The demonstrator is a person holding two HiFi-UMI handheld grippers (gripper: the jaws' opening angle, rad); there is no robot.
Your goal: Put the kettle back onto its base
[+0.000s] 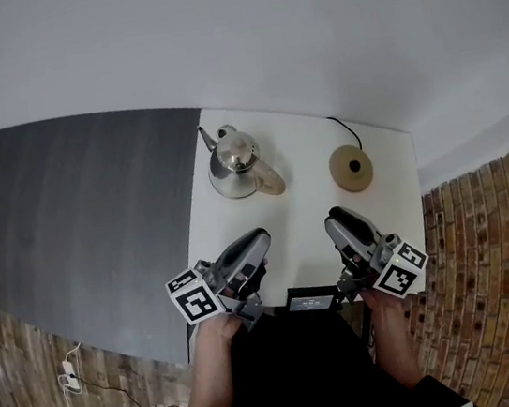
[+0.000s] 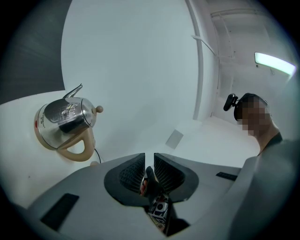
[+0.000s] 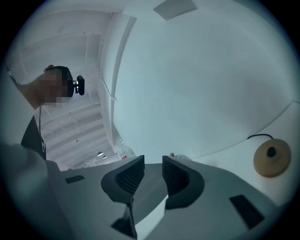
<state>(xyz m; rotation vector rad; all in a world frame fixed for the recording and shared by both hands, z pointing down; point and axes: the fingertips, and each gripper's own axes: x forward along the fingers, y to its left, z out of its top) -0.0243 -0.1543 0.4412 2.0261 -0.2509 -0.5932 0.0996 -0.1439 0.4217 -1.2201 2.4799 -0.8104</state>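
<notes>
"Two grippers show at the near edge of the table [image 1: 304, 214]. How do they stand?"

"The left gripper [image 1: 260, 239] has its jaws nearly together, with only a thin slit between them and nothing in it. The right gripper [image 1: 337, 218] has a wider gap, and it holds nothing either."

"And the kettle?"

"The kettle [image 1: 234, 161] stands upright on the table, ahead of the left gripper and well apart from it. It is shiny steel with a cream handle. The spout points to the far left and the handle turns toward the near right. In the left gripper view it sits up and to the left of the jaws."

"Is it on its base?"

"No. The base [image 1: 351, 168] lies to the kettle's right, near it but not touching. It is a round tan disc with a dark centre, and a black cord [image 1: 341, 125] runs from it toward the table's far edge. It is ahead of the right gripper and well apart from it. The right gripper view shows it low at the right."

"What about the room?"

"The table is white, and a white wall [image 1: 257, 27] rises behind it. To its left is a dark grey floor panel [image 1: 76, 215]. A brick-patterned floor [image 1: 492, 238] shows on the right and at the near left, where a white power strip [image 1: 68, 373] lies."
</notes>
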